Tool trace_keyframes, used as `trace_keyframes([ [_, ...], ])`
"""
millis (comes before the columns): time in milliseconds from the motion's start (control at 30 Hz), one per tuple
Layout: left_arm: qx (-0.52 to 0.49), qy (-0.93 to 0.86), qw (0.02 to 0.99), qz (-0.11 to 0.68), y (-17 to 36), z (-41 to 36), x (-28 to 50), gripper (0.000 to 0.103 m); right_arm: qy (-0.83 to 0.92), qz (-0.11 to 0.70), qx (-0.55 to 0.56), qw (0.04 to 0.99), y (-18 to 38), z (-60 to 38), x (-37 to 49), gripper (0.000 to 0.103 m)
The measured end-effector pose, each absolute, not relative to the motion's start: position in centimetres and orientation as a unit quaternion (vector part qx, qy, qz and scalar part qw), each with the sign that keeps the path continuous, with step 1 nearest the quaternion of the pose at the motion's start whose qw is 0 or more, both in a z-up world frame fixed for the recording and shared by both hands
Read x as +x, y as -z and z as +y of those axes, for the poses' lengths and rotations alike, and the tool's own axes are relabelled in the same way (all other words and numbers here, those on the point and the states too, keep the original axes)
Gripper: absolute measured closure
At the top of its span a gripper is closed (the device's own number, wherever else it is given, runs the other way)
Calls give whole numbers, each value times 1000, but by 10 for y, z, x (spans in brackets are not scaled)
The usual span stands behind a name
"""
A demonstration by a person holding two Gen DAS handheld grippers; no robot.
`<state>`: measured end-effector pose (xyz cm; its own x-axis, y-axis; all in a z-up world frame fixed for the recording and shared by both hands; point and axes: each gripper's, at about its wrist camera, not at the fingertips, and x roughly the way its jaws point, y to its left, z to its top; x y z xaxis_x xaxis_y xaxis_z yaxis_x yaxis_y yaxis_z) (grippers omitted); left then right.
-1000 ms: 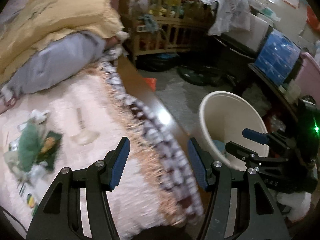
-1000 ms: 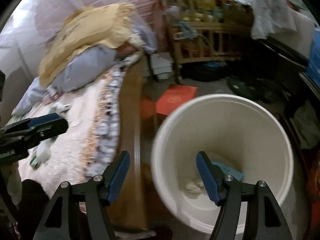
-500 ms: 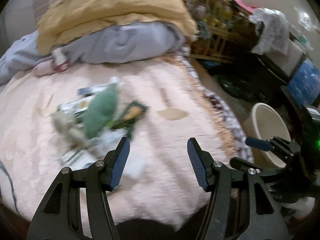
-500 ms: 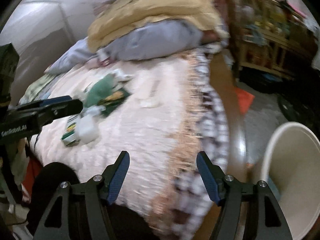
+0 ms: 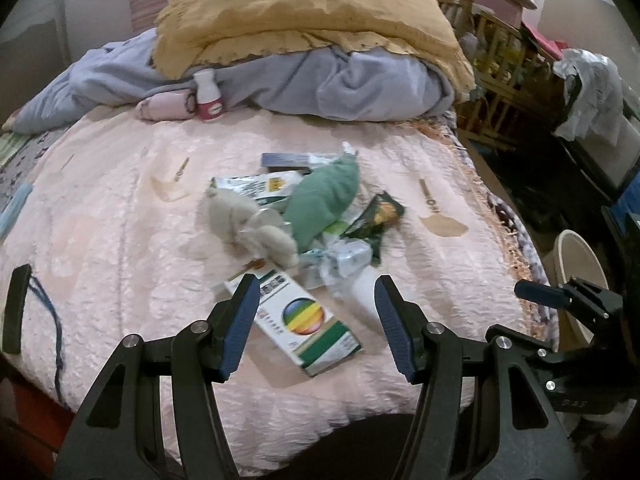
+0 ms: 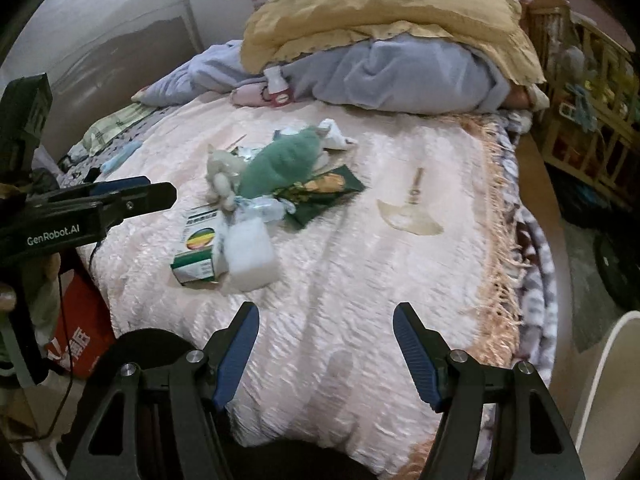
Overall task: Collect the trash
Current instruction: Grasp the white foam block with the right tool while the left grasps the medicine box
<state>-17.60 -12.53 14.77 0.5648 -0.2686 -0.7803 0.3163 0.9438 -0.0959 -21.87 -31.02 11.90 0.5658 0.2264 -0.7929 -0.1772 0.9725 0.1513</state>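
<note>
A heap of trash lies mid-bed on the pink blanket [image 5: 120, 220]: a white box with a rainbow circle [image 5: 304, 320], a green cloth [image 5: 322, 200], crumpled grey tissue [image 5: 248, 220], a dark green wrapper [image 5: 378, 216], a clear plastic wrapper [image 5: 340, 258] and a white foam block [image 6: 250, 256]. My left gripper [image 5: 314, 306] hangs open just above the near end of the rainbow box, nothing between its fingers. My right gripper [image 6: 324, 334] is open over bare blanket, nearer than the heap and to its right. The cream bin [image 5: 576, 276] stands beside the bed at right.
A small white bottle with a pink label [image 5: 208, 96] stands by the grey and yellow bedding [image 5: 320, 28] at the bed's head. A wooden crib [image 6: 588, 92] and floor clutter lie right of the bed. A red bag [image 6: 80, 340] sits at the left.
Both grippers swung left, away from the bin and across the bed edge, and now face the trash heap on the blanket. Their jaws kept the same width.
</note>
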Motion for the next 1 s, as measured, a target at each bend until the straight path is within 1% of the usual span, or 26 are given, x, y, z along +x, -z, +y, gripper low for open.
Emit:
trace_keyframes([
  [567,20,148,888,434,-145,-113,-181,45,-131,445,27,886,-124,-288,-215,35],
  [1000,16,138,883,447,-133,-107,-180,45,-141,461,5,876,-118,-278,-200,34],
])
